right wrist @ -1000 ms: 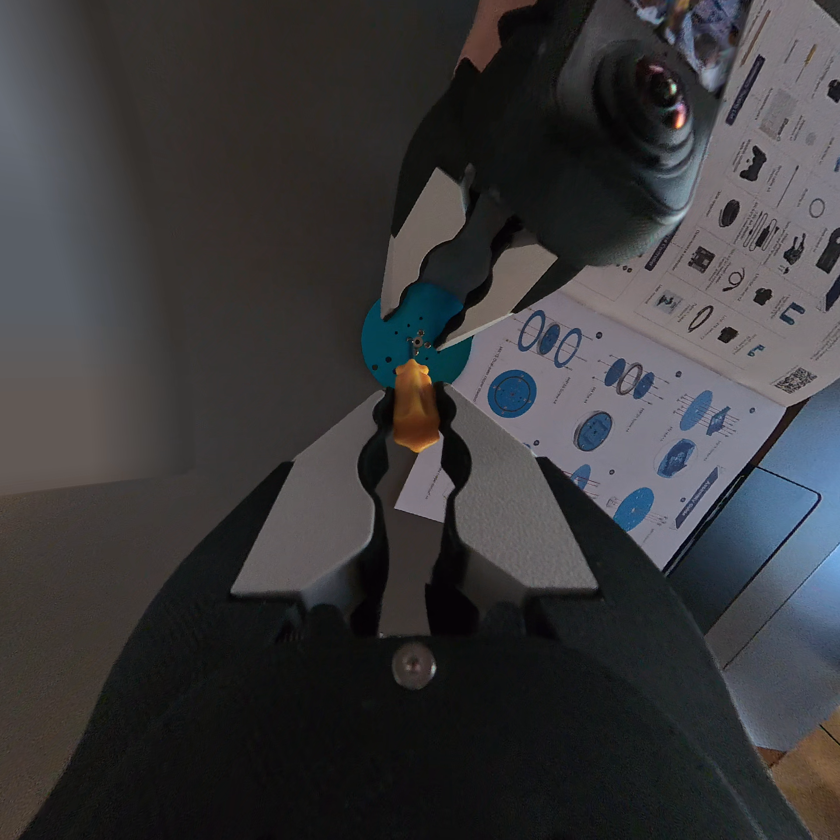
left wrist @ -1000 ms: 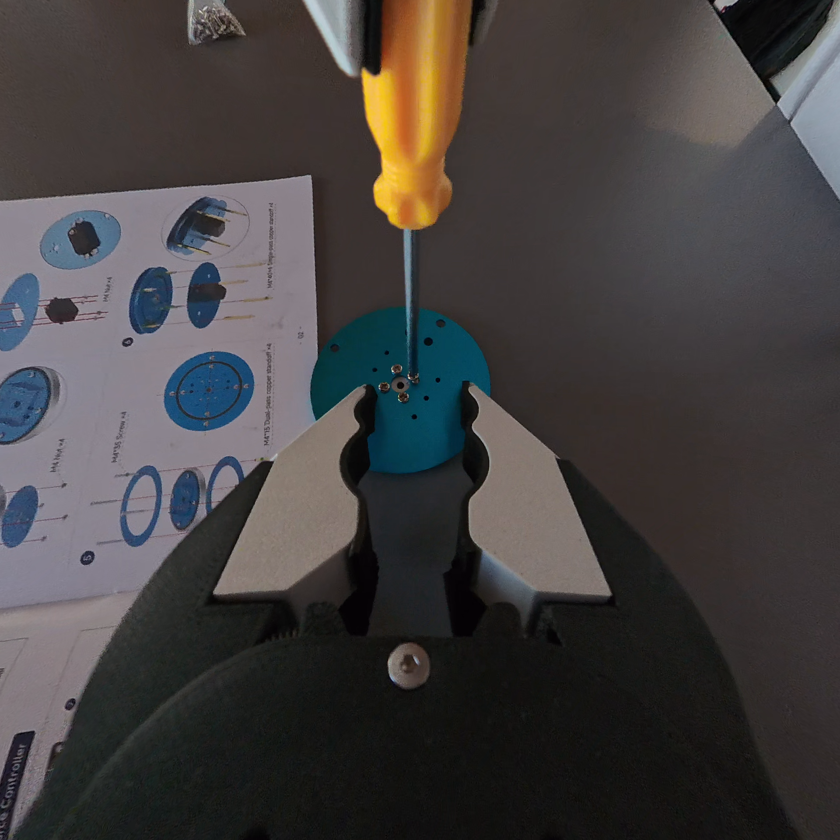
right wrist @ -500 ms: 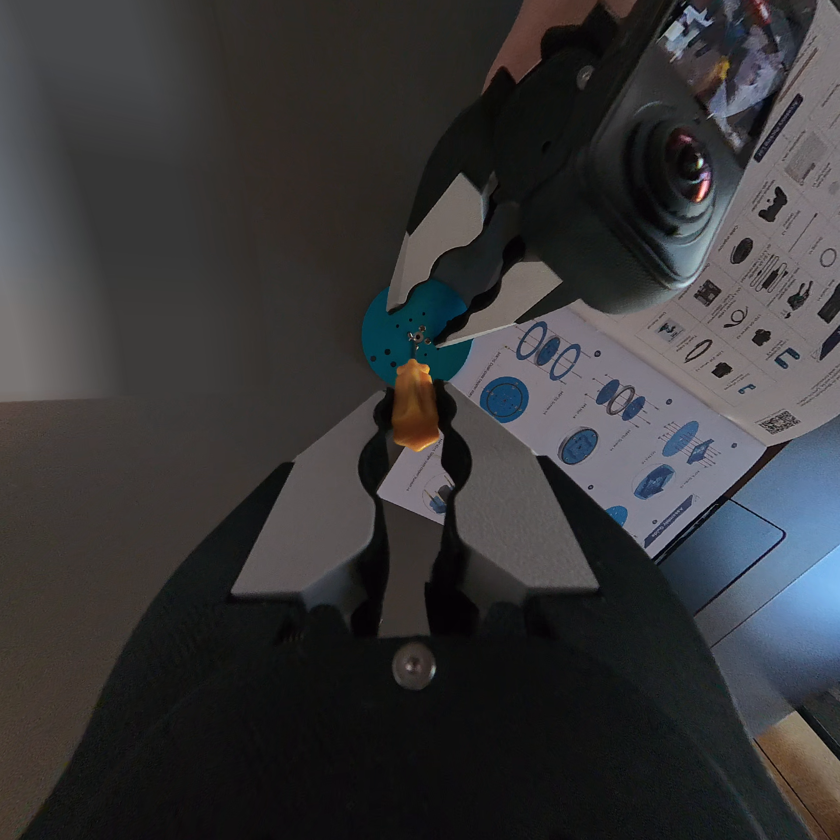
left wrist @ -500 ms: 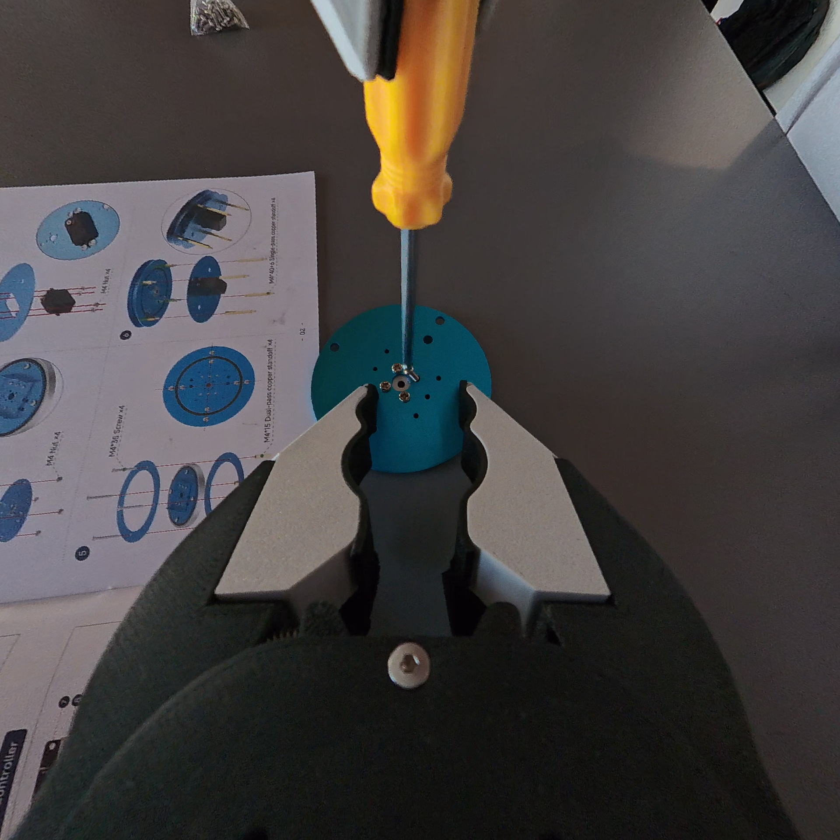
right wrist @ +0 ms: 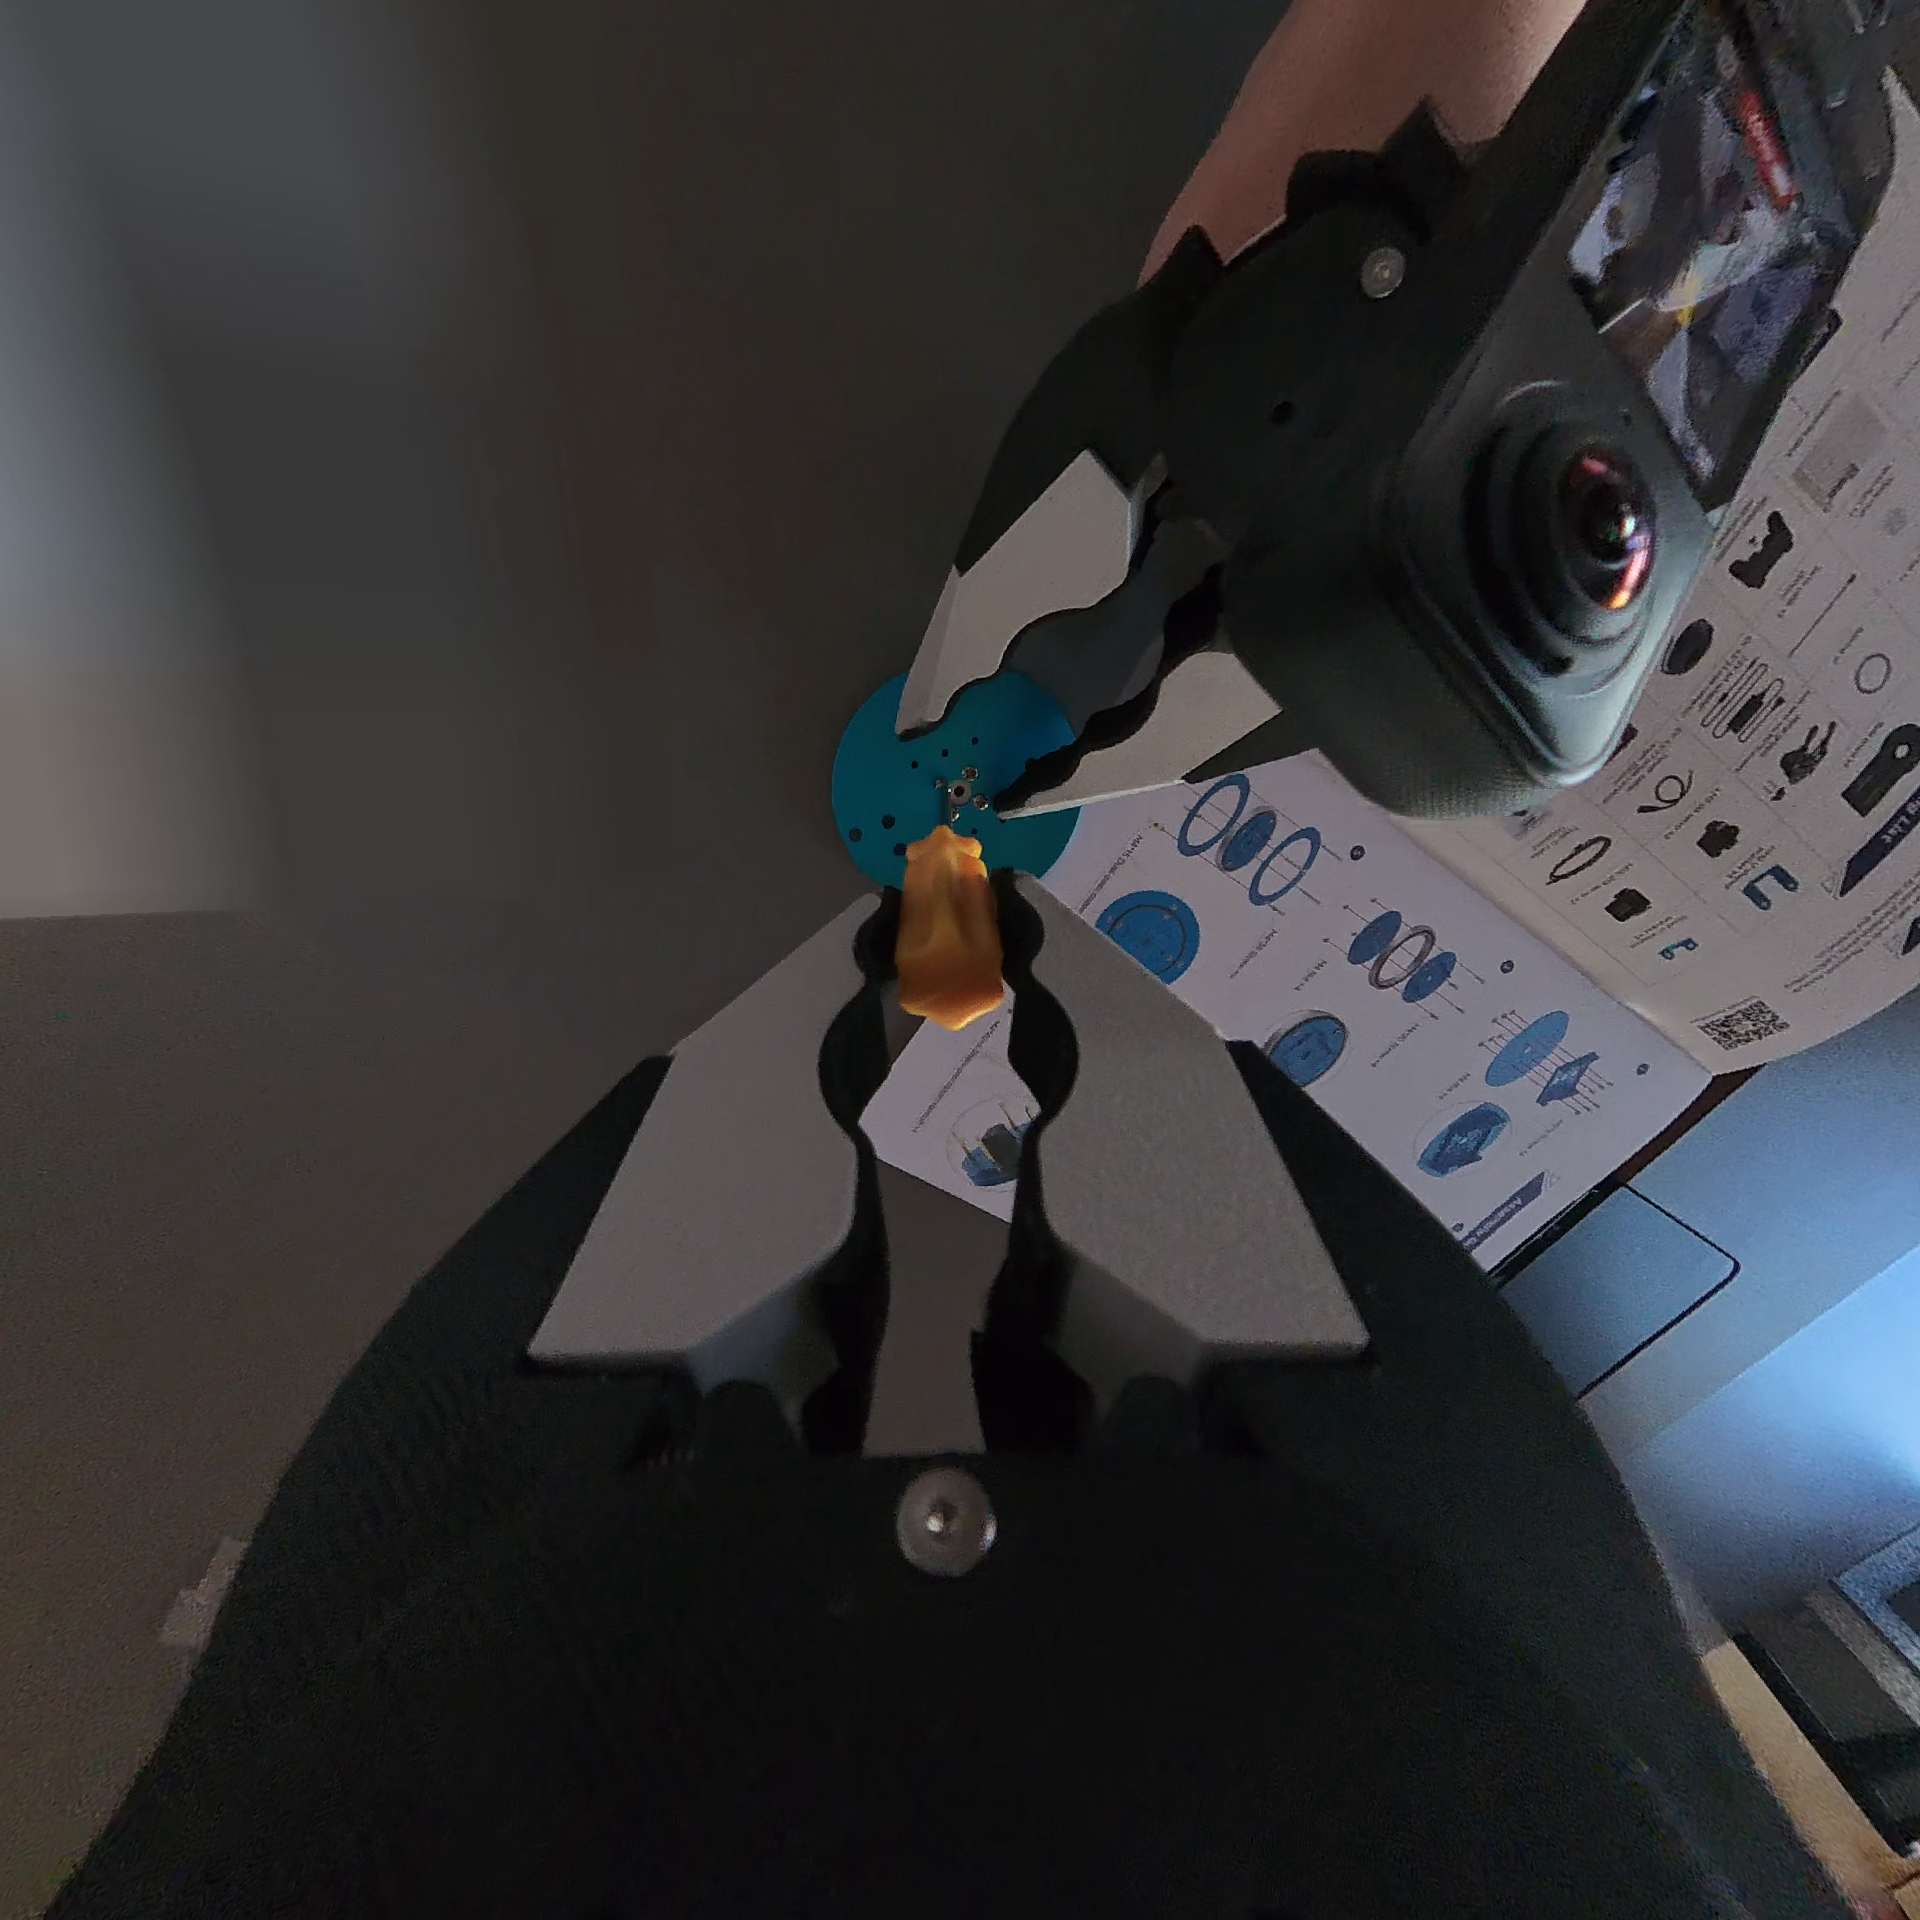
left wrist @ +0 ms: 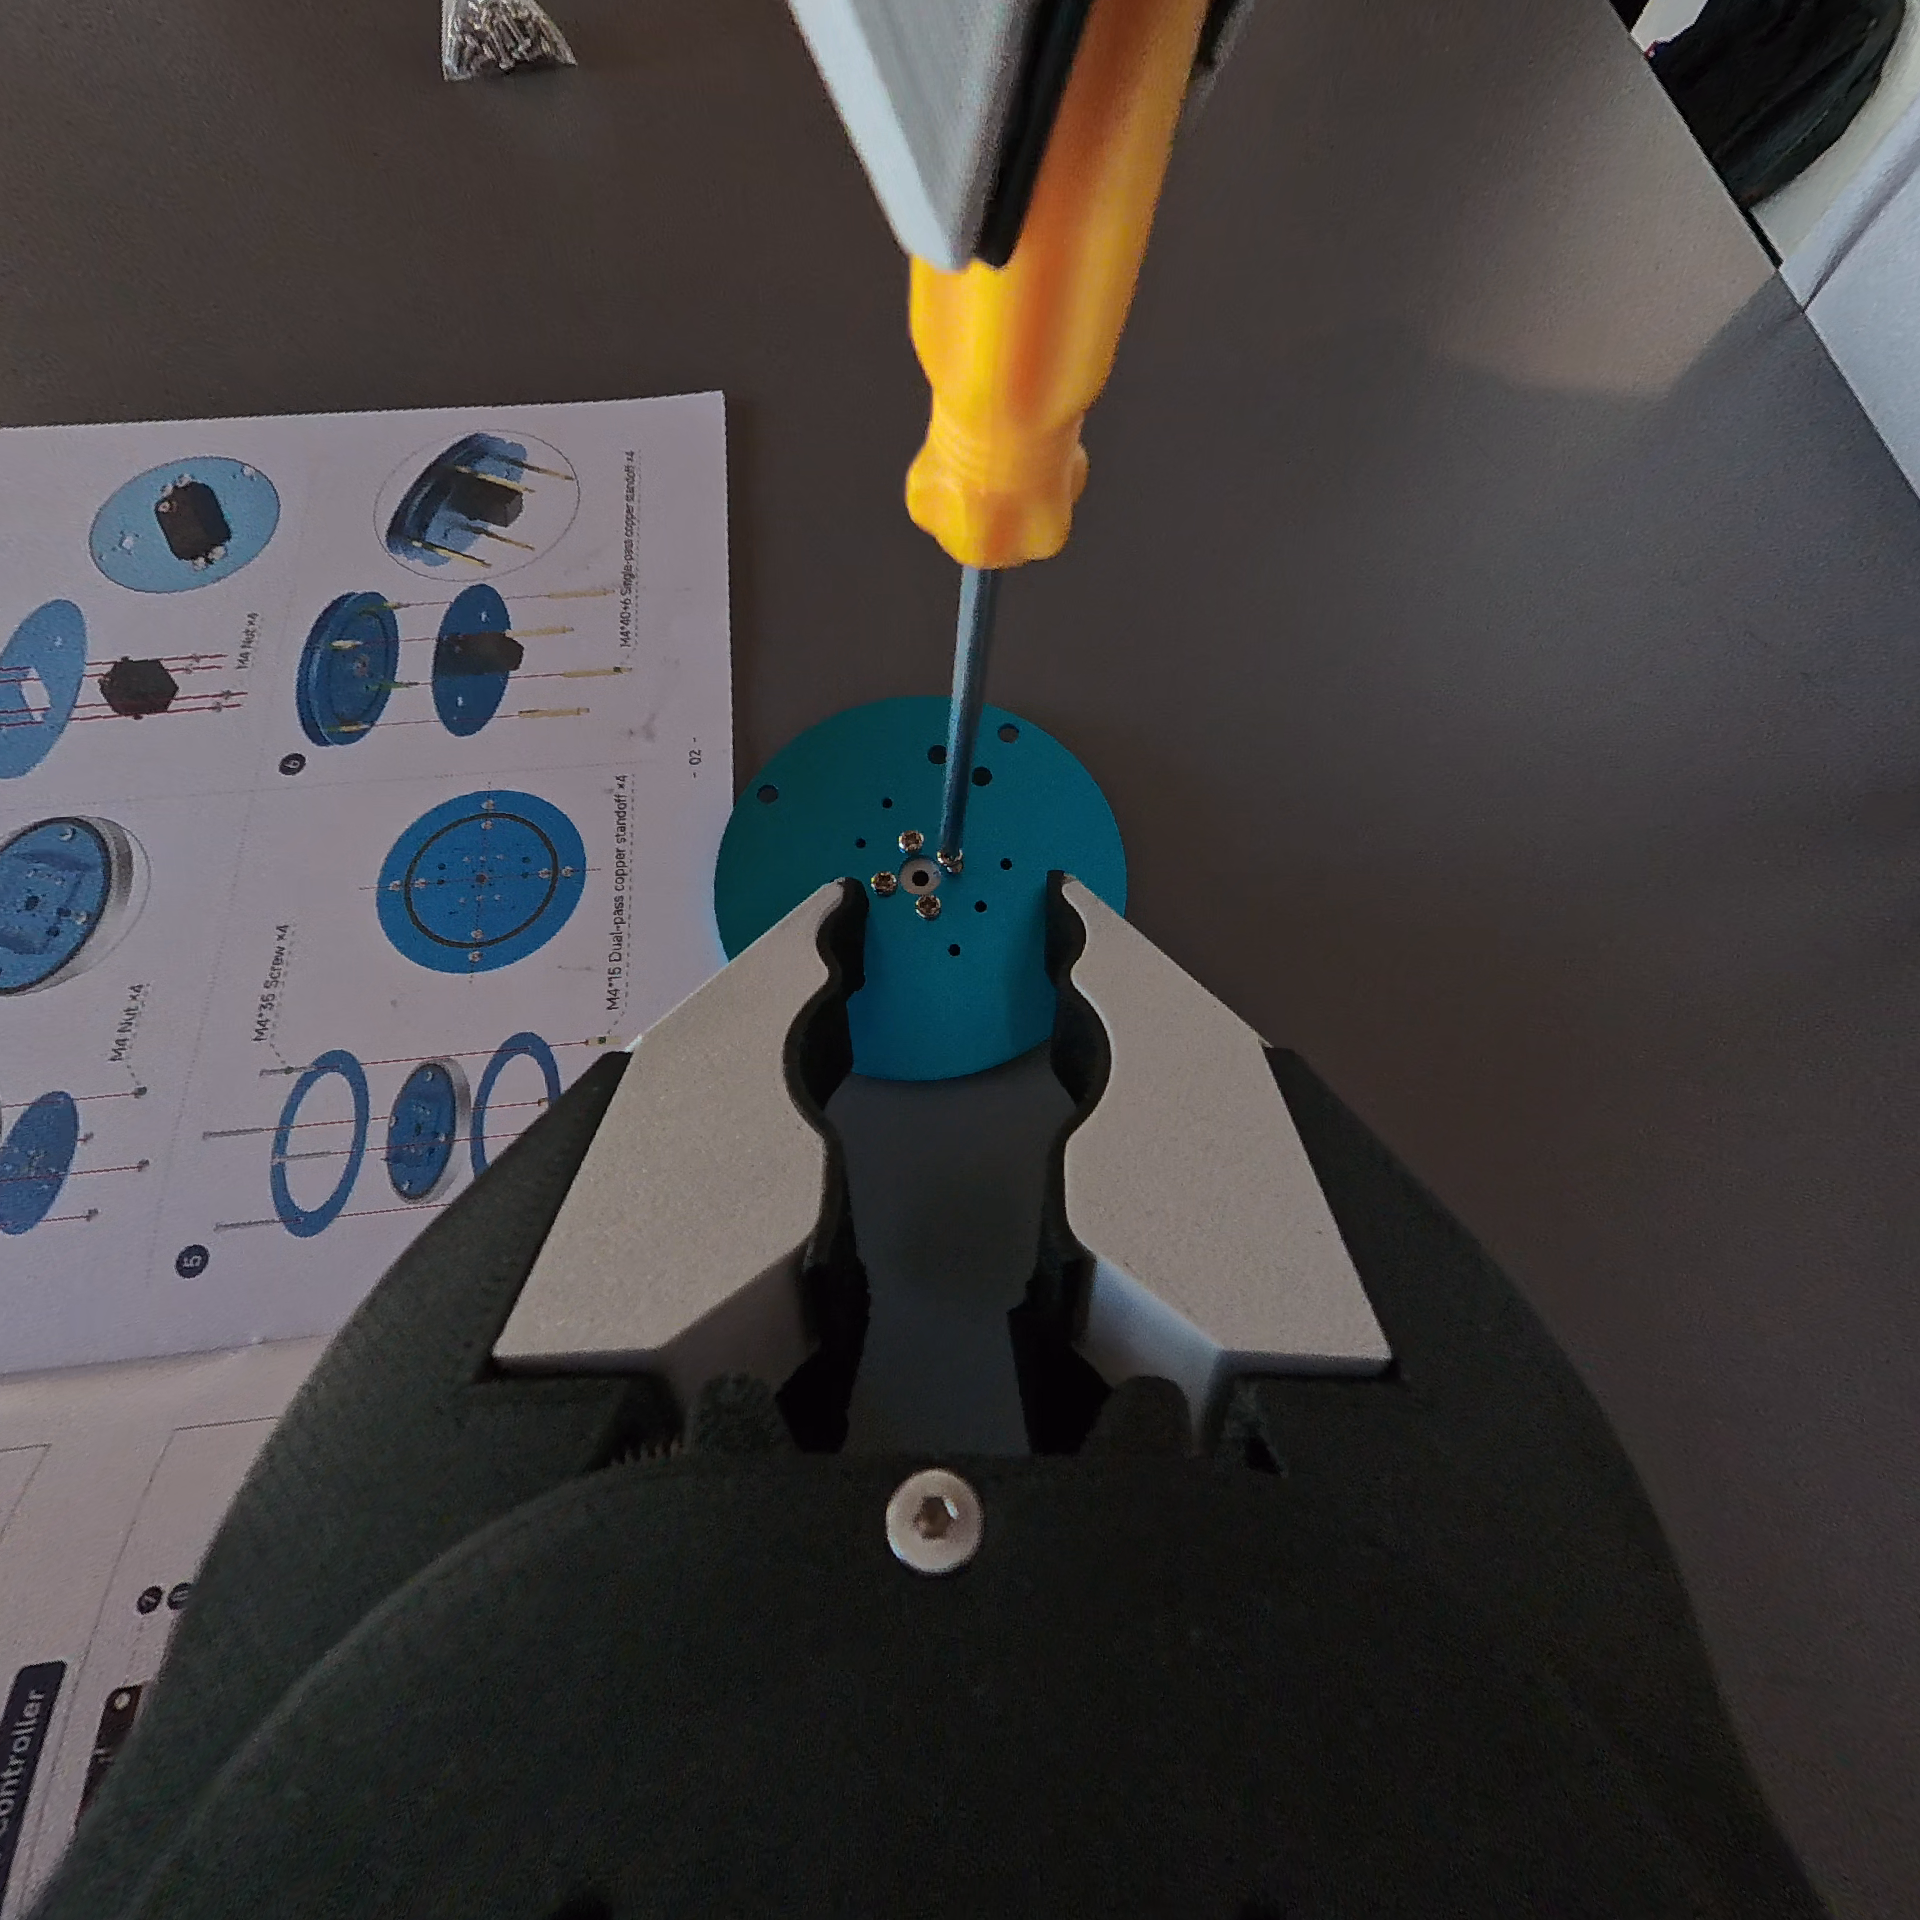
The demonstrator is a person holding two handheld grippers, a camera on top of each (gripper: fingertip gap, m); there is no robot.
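Note:
A teal round disc point(left wrist: 935, 987) with small holes lies flat on the dark table. Several small screws ring its centre hole point(left wrist: 920, 878). My left gripper point(left wrist: 951, 899) is open, with both fingertips over the disc's near half and nothing between them. It also shows in the right wrist view point(right wrist: 966, 764), its tips on the disc point(right wrist: 883, 769). My right gripper point(right wrist: 948, 904) is shut on the yellow handle of a screwdriver point(right wrist: 945, 935). In the left wrist view the screwdriver point(left wrist: 1018, 416) comes down from above, and its tip stands on the right-hand screw point(left wrist: 948, 858).
A printed instruction sheet point(left wrist: 364, 831) lies left of the disc, touching its edge. A small bag of screws point(left wrist: 504, 36) sits at the far left. The table edge point(left wrist: 1808, 301) runs along the right. A person's forearm point(right wrist: 1299, 135) holds the left gripper, and a dark laptop point(right wrist: 1621, 1288) lies past the sheet. Some 11 cm of space lies between my two pairs of fingers.
My right gripper has rolled with the screwdriver, so the handle now leans more to the right at its top. The tip stays among the centre screws. The disc and my left gripper have not moved.

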